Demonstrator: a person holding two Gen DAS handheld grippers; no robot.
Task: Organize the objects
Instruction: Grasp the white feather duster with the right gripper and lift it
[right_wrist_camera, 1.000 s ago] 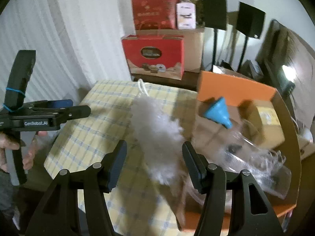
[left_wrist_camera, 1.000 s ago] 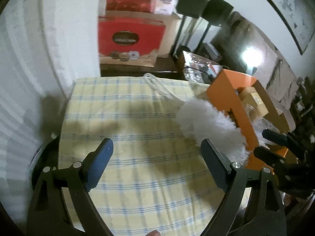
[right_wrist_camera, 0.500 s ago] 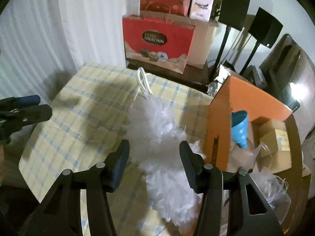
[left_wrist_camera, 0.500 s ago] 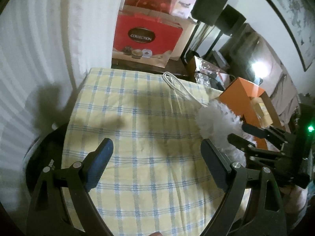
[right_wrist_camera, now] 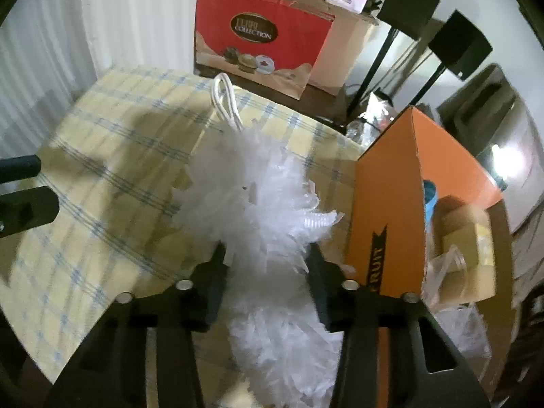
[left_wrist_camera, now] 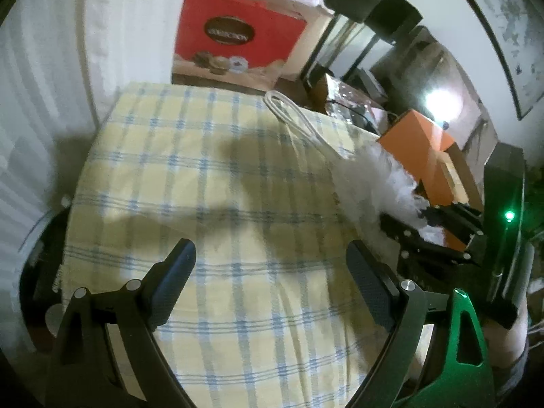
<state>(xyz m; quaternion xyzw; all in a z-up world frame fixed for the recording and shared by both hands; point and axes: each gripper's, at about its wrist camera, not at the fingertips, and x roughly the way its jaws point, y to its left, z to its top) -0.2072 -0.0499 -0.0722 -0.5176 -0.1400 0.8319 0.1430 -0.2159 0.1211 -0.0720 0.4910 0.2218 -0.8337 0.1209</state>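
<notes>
While right claw [right_wrist_camera: 267, 255] closes, fluffy white duster [right_wrist_camera: 258, 200] between.

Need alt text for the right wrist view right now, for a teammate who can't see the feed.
The right gripper is closing its jaws around a fluffy white duster lying on a yellow-and-blue checked tablecloth. Its white loop handle points away, toward a red chocolate gift bag. An open orange box holding a blue funnel and small cartons stands immediately right.

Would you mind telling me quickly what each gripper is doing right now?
Left gripper: open, empty, over the checked tablecloth.
Right gripper: jaws closing around the white feather duster, which sits between them.
</notes>
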